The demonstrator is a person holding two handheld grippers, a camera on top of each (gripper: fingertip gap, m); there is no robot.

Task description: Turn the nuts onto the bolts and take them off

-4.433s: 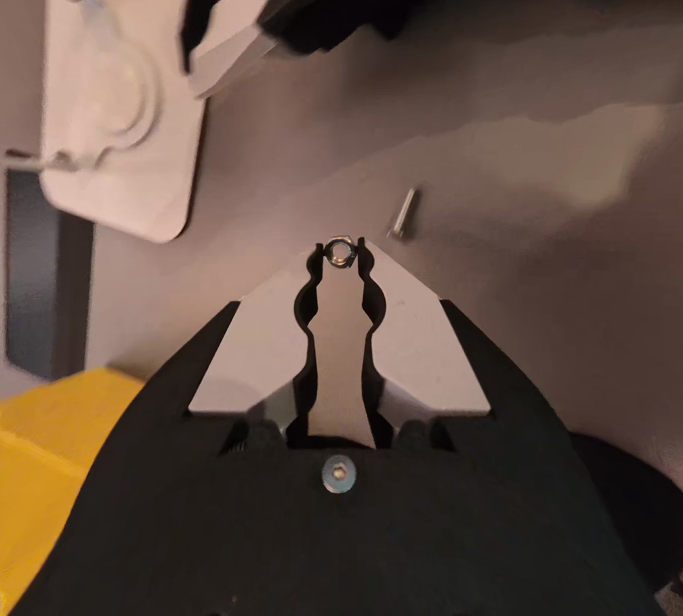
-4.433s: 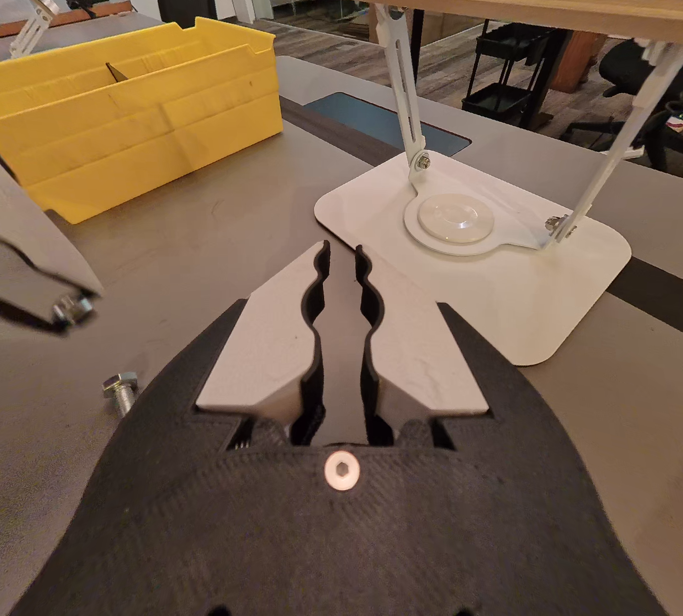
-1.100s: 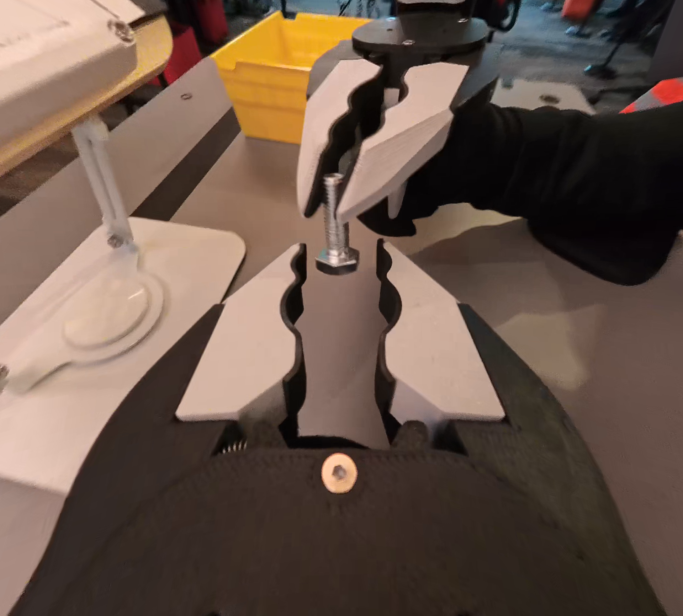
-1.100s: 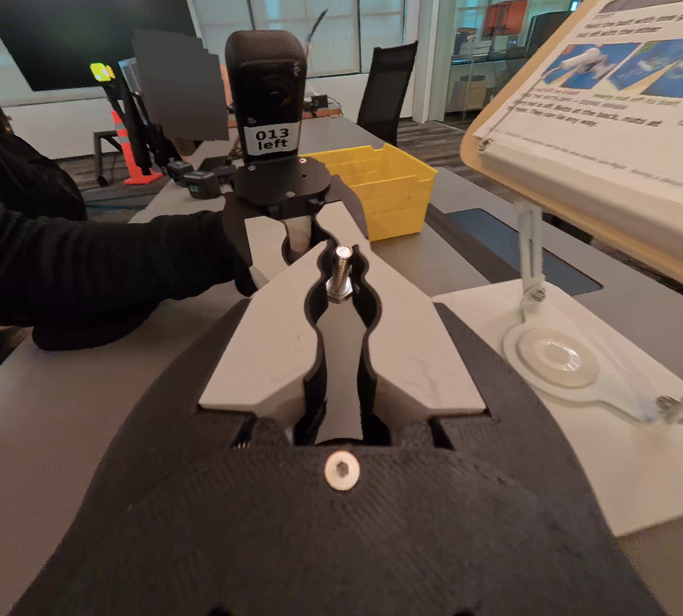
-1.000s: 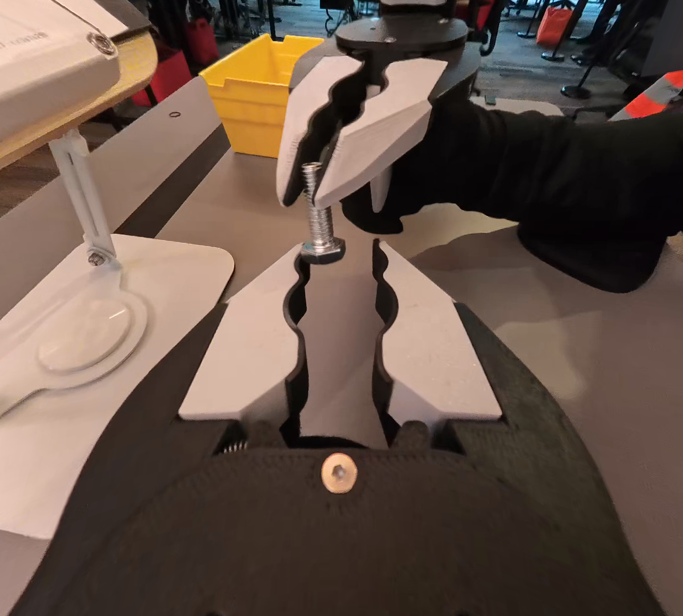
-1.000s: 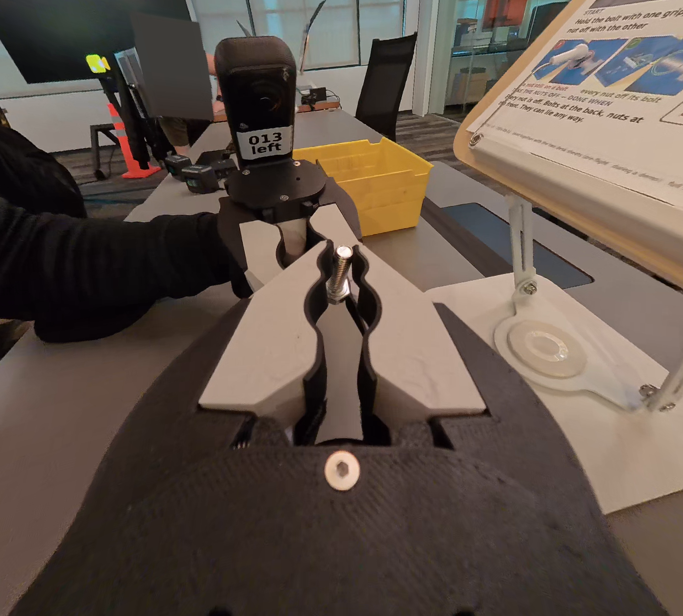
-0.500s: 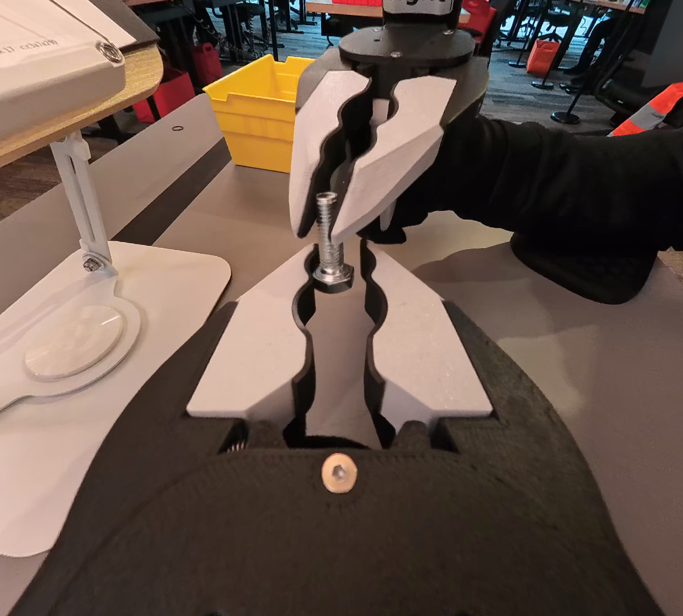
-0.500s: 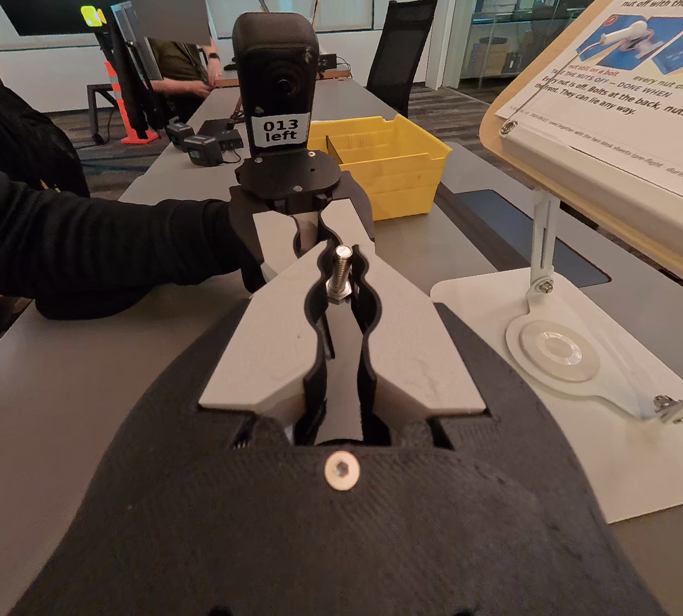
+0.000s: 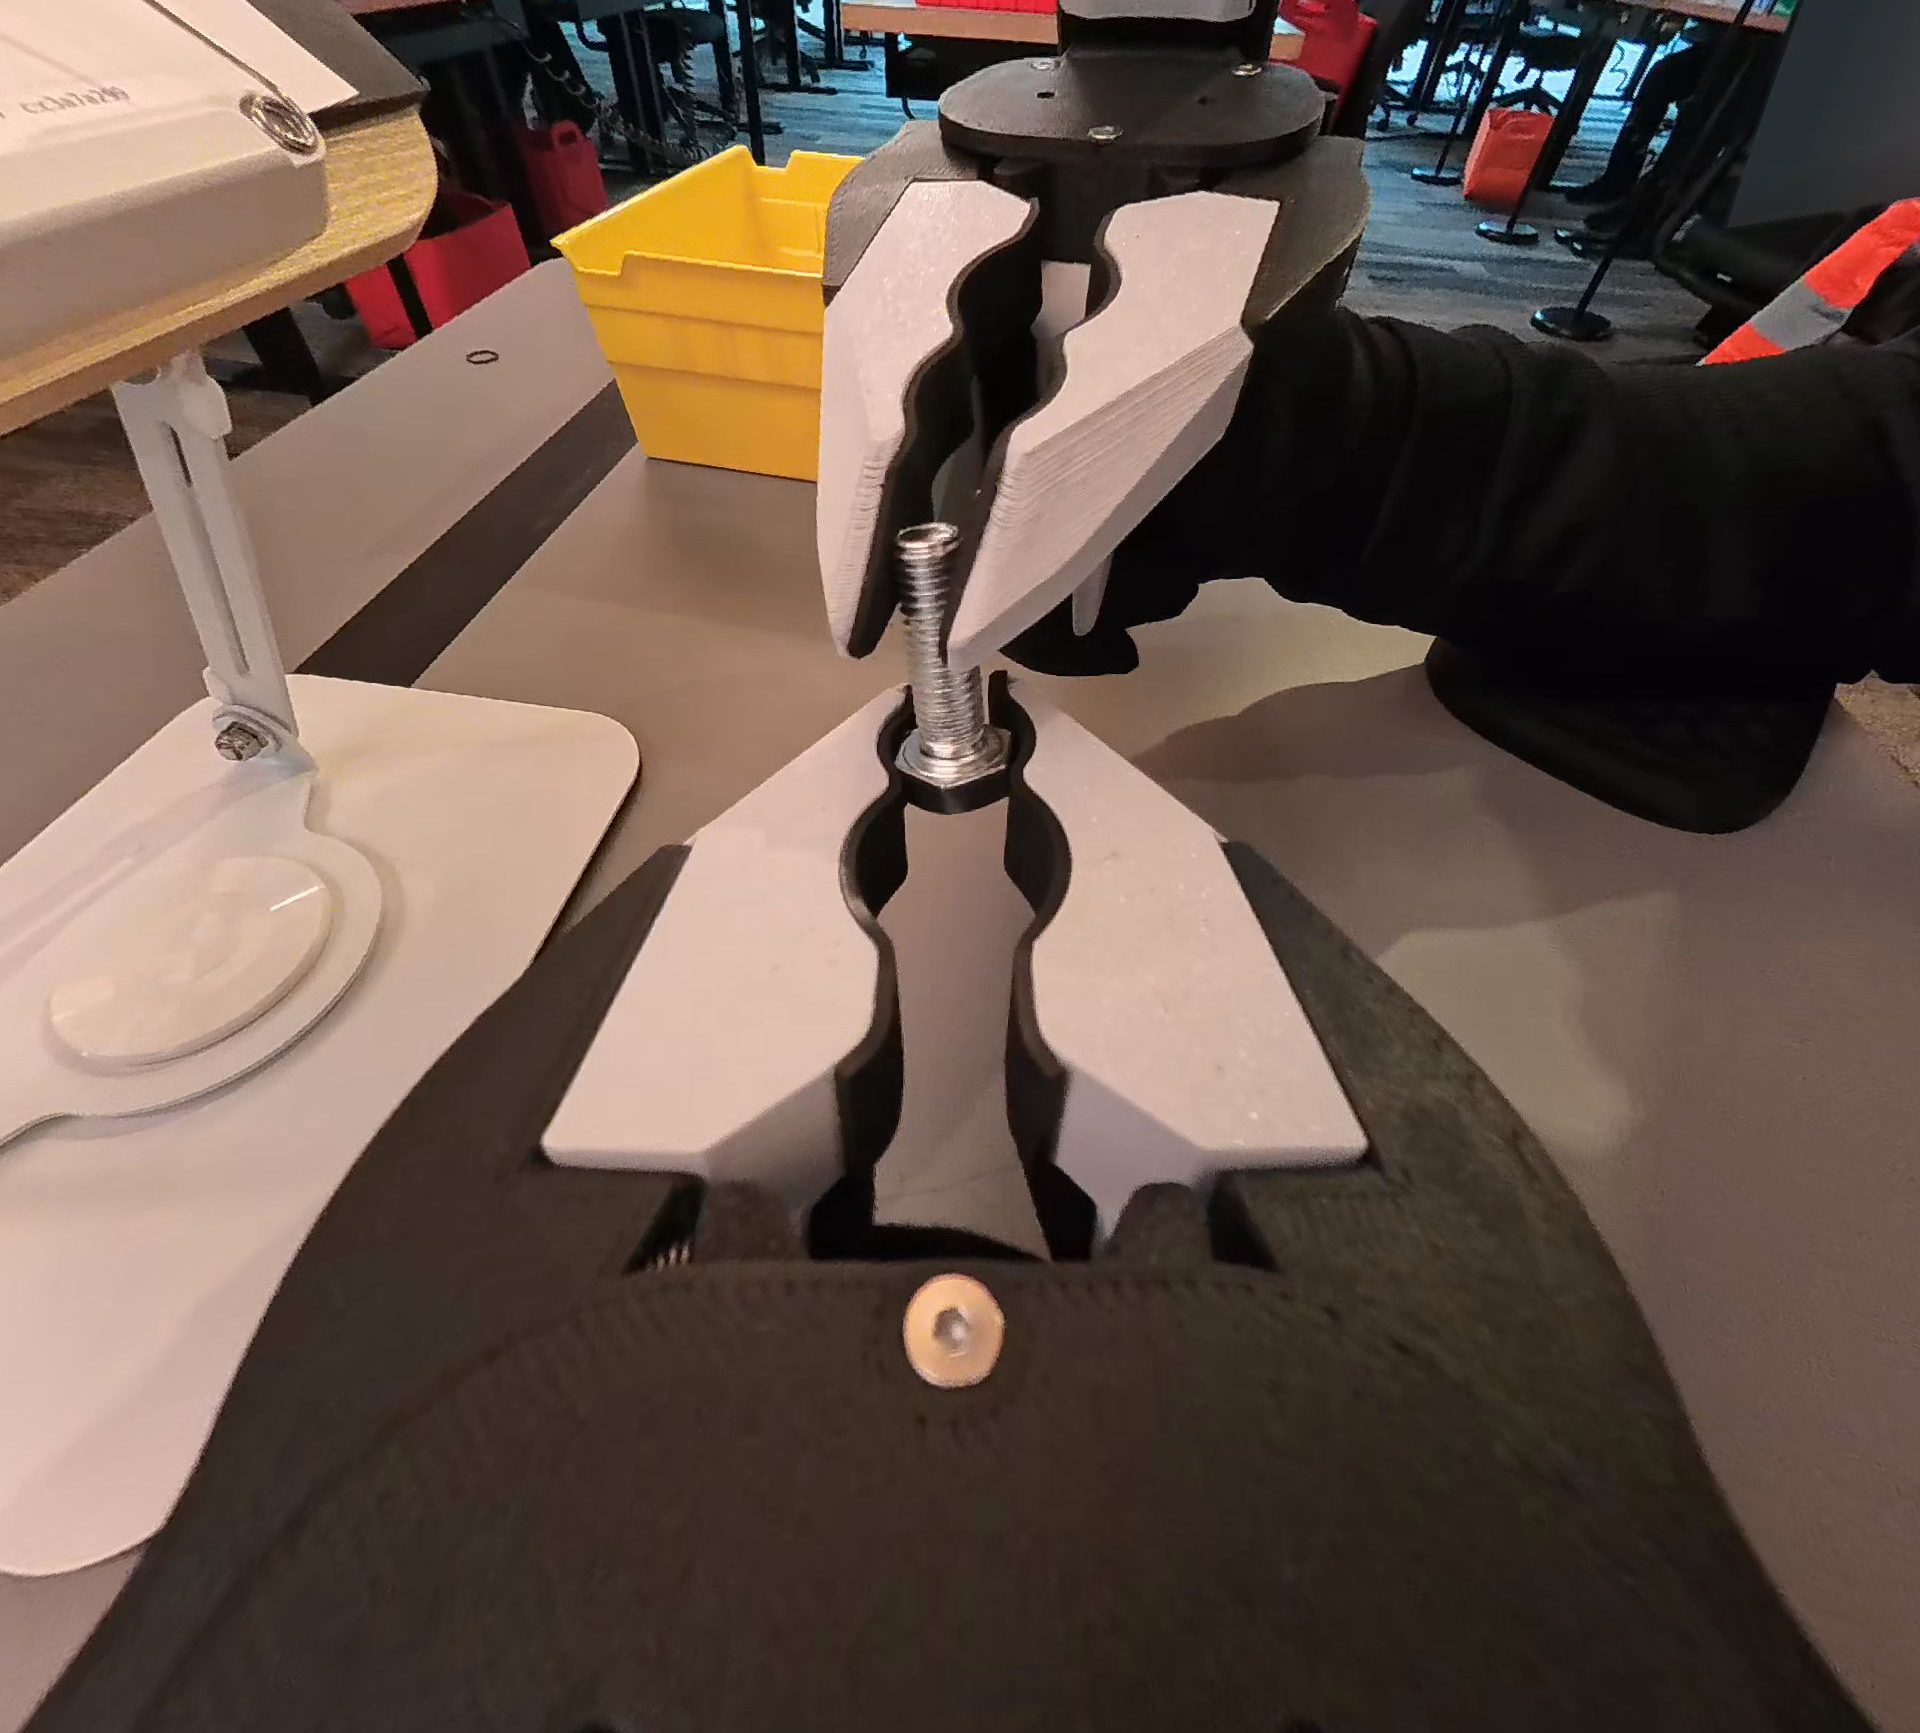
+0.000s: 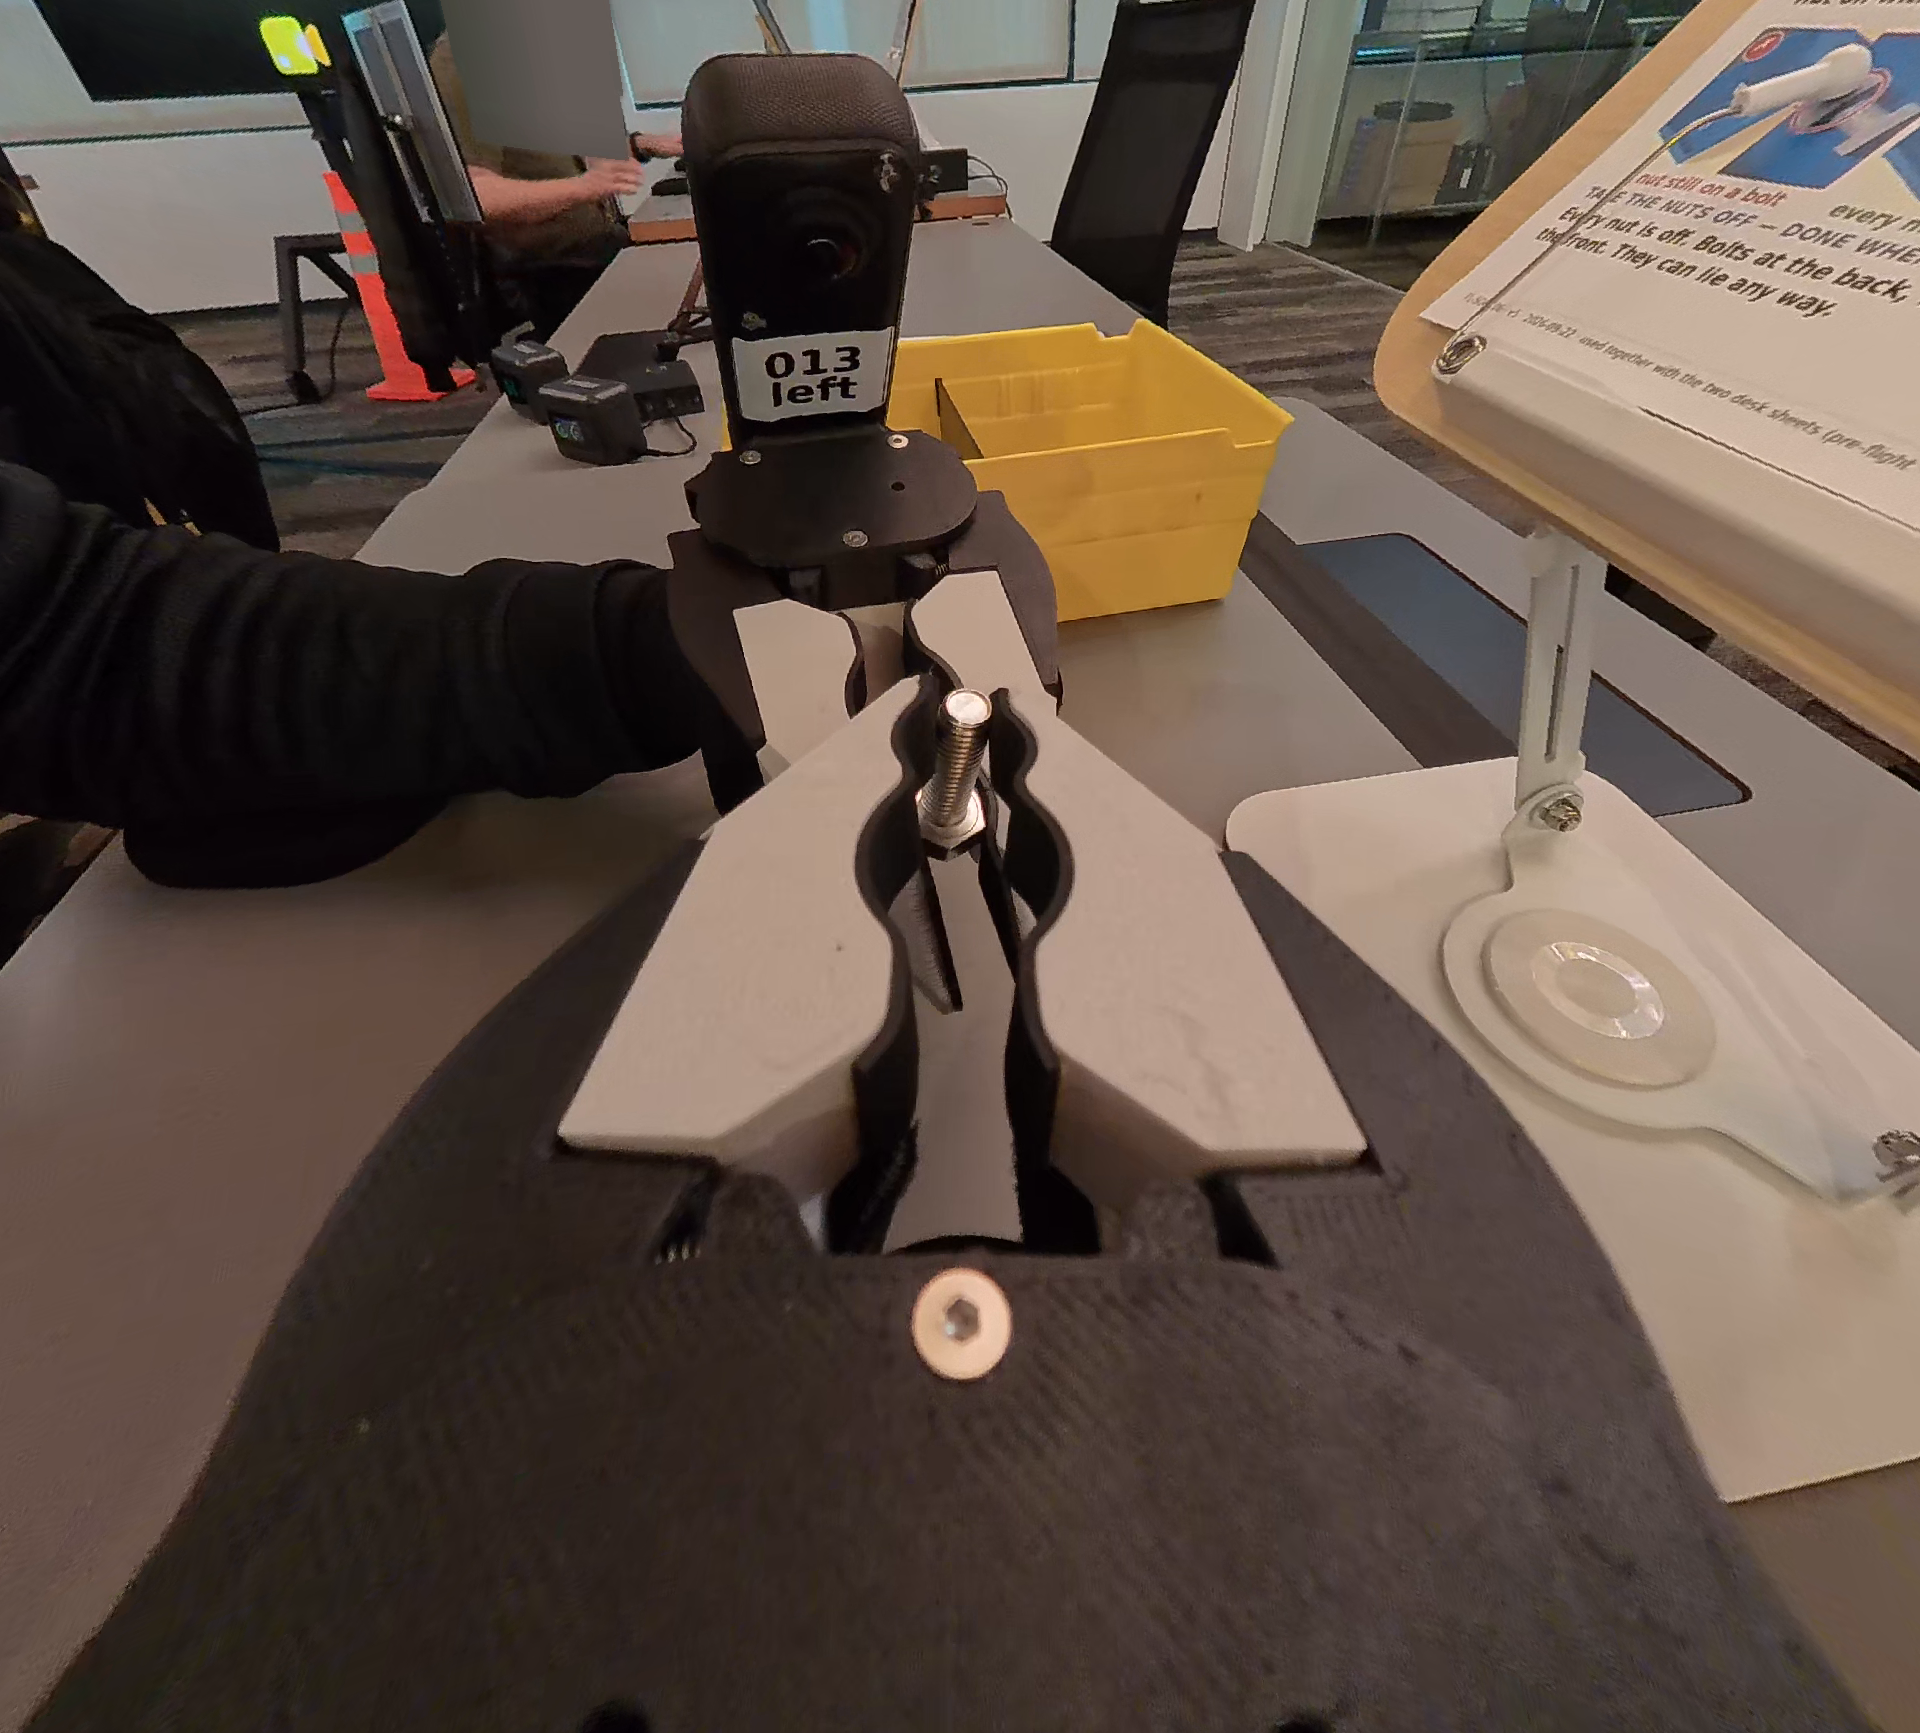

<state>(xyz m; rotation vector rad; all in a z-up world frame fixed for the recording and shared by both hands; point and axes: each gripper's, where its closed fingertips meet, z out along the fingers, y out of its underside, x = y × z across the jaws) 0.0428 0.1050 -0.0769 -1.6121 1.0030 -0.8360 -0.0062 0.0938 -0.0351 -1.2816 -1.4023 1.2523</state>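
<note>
A silver bolt (image 9: 935, 696) stands upright above the grey table (image 9: 1558, 956), threaded tip up and hex end (image 9: 951, 771) down. My right gripper (image 9: 914, 639) comes down from above and is shut on the threaded shaft. My left gripper (image 9: 951, 733) is shut around the hex end from the near side. In the right wrist view the bolt (image 10: 951, 774) sits between my right gripper's tips (image 10: 958, 707), with the left gripper's fingers (image 10: 800, 675) just behind it. I cannot tell whether the hex end is the head alone or also a nut.
A yellow bin (image 9: 717, 333) stands behind the grippers; it also shows in the right wrist view (image 10: 1122, 478). A white stand base (image 9: 312, 852) carries a tilted instruction board (image 10: 1714, 229). Black-gloved hands (image 9: 1507, 540) hold the grippers. The gap from one gripper's tips to the other's is roughly 6 cm.
Earlier my left gripper held a nut and the bolt lay on the table. Since then the right gripper has lifted the bolt, and the left gripper, open a second ago, has closed on its hex end.
</note>
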